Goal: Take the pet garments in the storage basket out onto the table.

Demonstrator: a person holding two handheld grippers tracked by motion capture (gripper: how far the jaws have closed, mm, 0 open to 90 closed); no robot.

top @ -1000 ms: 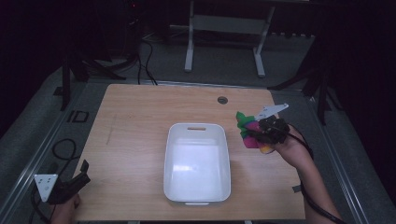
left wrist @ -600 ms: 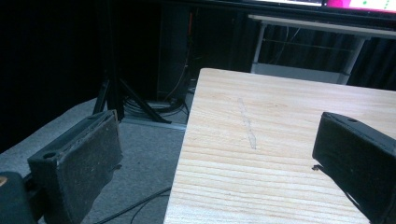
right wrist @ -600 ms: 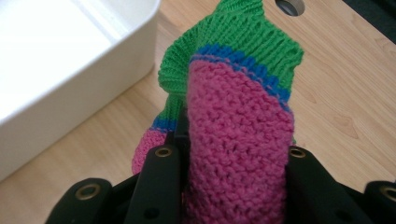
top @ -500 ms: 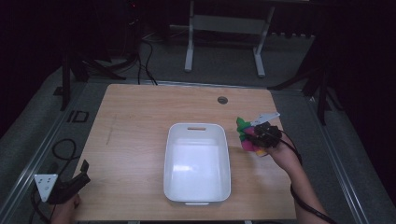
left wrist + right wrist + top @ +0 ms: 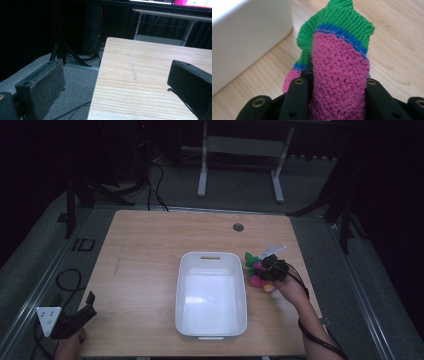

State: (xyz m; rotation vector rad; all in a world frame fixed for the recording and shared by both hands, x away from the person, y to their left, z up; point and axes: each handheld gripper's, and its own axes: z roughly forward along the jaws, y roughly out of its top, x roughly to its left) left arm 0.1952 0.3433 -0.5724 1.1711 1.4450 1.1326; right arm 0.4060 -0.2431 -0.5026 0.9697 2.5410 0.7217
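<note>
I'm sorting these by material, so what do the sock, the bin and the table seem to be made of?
Sock: knitted yarn, likely wool or acrylic, matte; its pink, blue and green stitches and ribbed cuff show clearly. Bin: probably plastic, smooth white with rounded moulded corners and a handle slot. Table: wood or wood-look laminate, pale with visible grain lines.

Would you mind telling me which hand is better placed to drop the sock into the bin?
The right. Its tool is shut on the sock right beside the bin, while the left tool sits open at the table's near left corner.
</note>
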